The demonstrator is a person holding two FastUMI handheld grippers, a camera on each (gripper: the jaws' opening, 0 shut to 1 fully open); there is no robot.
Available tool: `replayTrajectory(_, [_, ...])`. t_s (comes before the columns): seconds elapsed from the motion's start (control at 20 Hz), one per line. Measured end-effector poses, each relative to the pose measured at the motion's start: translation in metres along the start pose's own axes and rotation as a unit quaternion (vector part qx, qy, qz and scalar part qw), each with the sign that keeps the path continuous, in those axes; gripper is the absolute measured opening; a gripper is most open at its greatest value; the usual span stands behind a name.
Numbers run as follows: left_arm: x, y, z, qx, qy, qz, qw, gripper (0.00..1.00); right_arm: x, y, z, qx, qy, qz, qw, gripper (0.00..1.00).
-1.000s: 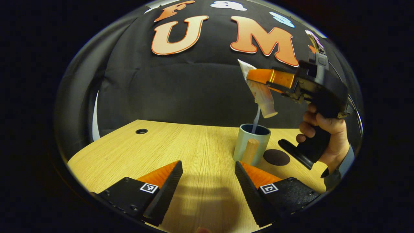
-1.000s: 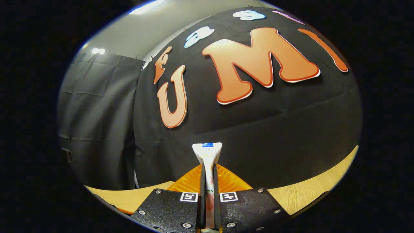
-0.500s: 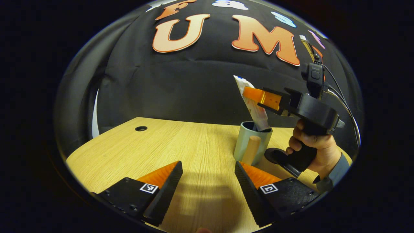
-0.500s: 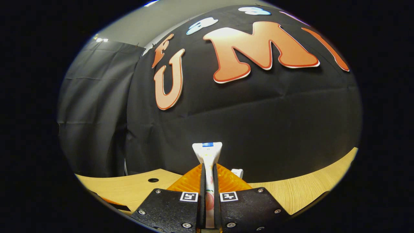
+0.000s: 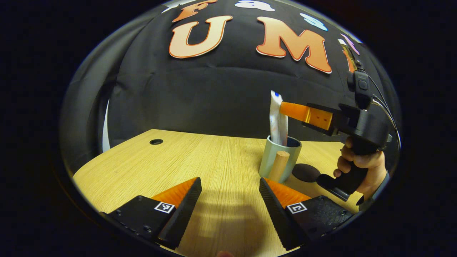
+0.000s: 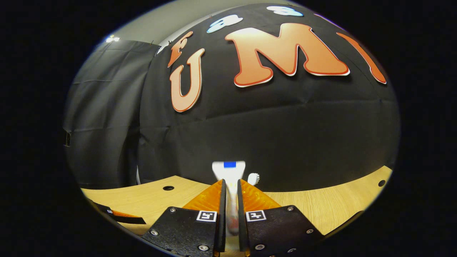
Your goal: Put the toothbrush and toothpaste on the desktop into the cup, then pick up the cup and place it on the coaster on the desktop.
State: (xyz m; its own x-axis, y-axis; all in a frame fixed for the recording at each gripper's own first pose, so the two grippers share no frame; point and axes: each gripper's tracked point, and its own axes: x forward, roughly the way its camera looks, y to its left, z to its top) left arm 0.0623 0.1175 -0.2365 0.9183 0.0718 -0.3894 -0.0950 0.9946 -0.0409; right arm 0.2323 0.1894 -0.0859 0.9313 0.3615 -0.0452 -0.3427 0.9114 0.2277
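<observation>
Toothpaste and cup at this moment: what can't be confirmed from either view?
- Toothpaste lower end: left gripper view, hidden inside the cup; whether it touches bottom is unknown.
- Toothbrush: right gripper view, just the head peeks past the right gripper.
- Coaster: left gripper view, partly covered by the right gripper's handle.

Light wooden desktop (image 5: pixel 200 160) with a round cable hole (image 5: pixel 156 141) near its far corner, black cloth wall (image 6: pixel 285 135) behind
</observation>
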Motion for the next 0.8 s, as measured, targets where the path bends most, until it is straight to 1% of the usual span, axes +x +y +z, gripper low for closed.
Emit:
replayTrajectory(0.15, [0.0, -0.004, 0.007, -0.003, -0.009, -0.007, 1.0, 0.98, -0.022, -0.003, 0.02, -0.011, -0.008, -0.004, 1.0, 0.17])
replayTrajectory(0.25, [-0.002, -0.007, 0.013, -0.005, -0.018, -0.012, 1.0, 0.98, -0.041, -0.004, 0.036, -0.02, -0.013, -0.001, 1.0, 0.23])
replayTrajectory(0.3, [-0.003, -0.01, 0.018, -0.007, -0.024, -0.018, 1.0, 0.98, -0.05, -0.005, 0.043, -0.025, -0.015, 0.001, 1.0, 0.32])
replayTrajectory(0.35, [-0.004, -0.013, 0.02, -0.006, -0.027, -0.023, 0.999, 0.98, -0.06, -0.006, 0.051, -0.033, -0.016, -0.001, 0.999, 0.33])
replayTrajectory(0.45, [-0.006, -0.019, 0.026, -0.007, -0.033, -0.032, 0.999, 0.98, -0.08, -0.012, 0.067, -0.055, -0.018, -0.009, 0.998, 0.51])
replayTrajectory(0.5, [-0.006, -0.023, 0.028, -0.008, -0.03, -0.036, 0.999, 0.98, -0.092, -0.015, 0.076, -0.065, -0.021, -0.011, 0.998, 0.65])
replayTrajectory(0.55, [-0.007, -0.027, 0.028, -0.007, -0.028, -0.04, 0.999, 0.98, -0.103, -0.017, 0.084, -0.073, -0.023, -0.015, 0.997, 0.7])
replayTrajectory(0.6, [-0.009, -0.031, 0.031, -0.003, -0.024, -0.044, 0.999, 0.98, -0.113, -0.019, 0.091, -0.08, -0.026, -0.017, 0.996, 0.72])
replayTrajectory(0.65, [-0.01, -0.033, 0.034, 0.002, -0.024, -0.047, 0.999, 0.97, -0.122, -0.021, 0.099, -0.085, -0.03, -0.021, 0.996, 0.8])
replayTrajectory(0.7, [-0.012, -0.037, 0.041, 0.01, -0.024, -0.05, 0.998, 0.98, -0.131, -0.025, 0.105, -0.088, -0.033, -0.027, 0.995, 0.84])
replayTrajectory(0.8, [-0.012, -0.044, 0.058, 0.042, -0.025, -0.05, 0.998, 0.97, -0.151, -0.032, 0.117, -0.086, -0.037, -0.04, 0.995, 0.9])
